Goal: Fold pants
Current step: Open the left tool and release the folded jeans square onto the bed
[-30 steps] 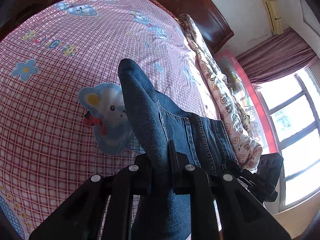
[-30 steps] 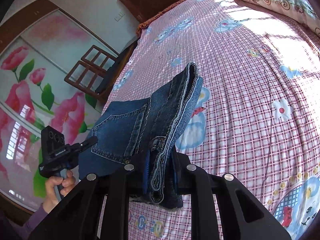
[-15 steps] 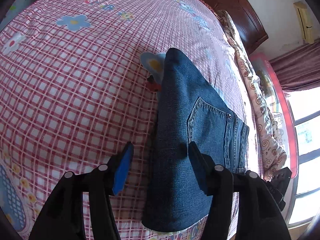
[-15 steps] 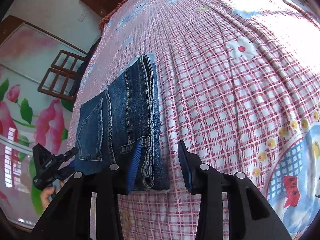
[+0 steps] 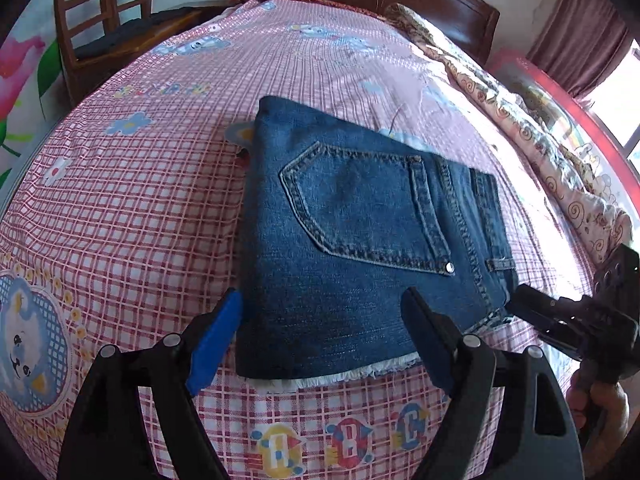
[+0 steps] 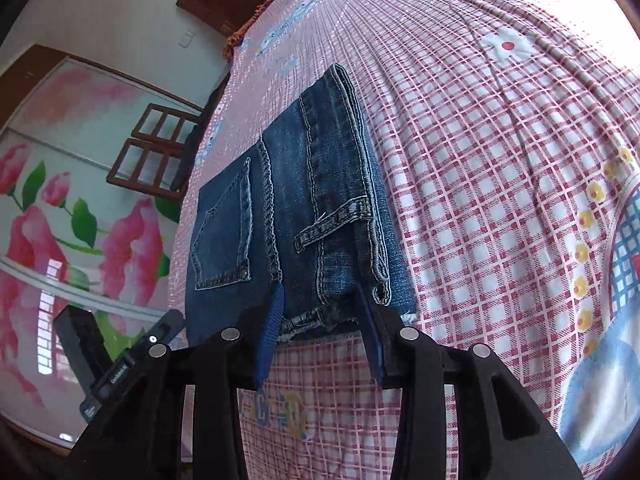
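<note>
Left tongs (image 5: 320,336): jaws opening, nothing pinched. Right tongs (image 6: 320,328): spread, straddling the waistband corner, not pressing. Pants (image 5: 360,232): folded packet, flat on the bed (image 5: 120,220). Step: release after final fold. Next: withdraw both clear without dragging denim.

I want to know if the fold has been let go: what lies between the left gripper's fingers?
In the left wrist view, the near frayed edge of the folded blue denim pants lies between the opening left gripper fingers, untouched, on the pink checked bedsheet.
</note>
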Demonstrator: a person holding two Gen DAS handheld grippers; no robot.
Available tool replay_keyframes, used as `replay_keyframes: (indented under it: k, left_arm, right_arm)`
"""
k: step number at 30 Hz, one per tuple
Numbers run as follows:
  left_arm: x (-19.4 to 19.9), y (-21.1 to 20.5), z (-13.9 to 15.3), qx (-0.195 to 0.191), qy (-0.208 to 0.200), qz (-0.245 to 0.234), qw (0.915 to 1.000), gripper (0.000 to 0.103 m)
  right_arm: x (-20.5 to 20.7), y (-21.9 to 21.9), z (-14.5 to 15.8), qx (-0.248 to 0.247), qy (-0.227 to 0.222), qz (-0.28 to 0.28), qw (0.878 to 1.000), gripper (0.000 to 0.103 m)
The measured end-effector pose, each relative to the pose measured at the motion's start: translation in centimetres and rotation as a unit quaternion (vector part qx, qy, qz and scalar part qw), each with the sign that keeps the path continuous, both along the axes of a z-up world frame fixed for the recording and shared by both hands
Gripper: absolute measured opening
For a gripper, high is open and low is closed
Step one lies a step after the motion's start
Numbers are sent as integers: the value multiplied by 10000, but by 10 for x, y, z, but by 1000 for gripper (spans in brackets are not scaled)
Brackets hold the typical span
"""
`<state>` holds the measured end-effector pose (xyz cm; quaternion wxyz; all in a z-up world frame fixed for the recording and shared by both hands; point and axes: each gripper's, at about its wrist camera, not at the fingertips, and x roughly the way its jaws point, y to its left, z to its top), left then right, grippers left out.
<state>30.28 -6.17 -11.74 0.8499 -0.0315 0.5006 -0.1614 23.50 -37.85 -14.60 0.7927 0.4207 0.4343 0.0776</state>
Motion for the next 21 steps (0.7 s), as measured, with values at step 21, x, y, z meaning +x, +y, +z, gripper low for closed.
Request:
replay_keyframes:
  k: [21]
  left_arm:
    - [-85, 117, -15, 828, 939, 1719, 9771, 101]
  right_arm:
    - [-129, 18, 22, -1057, 1057, -367, 9881, 60]
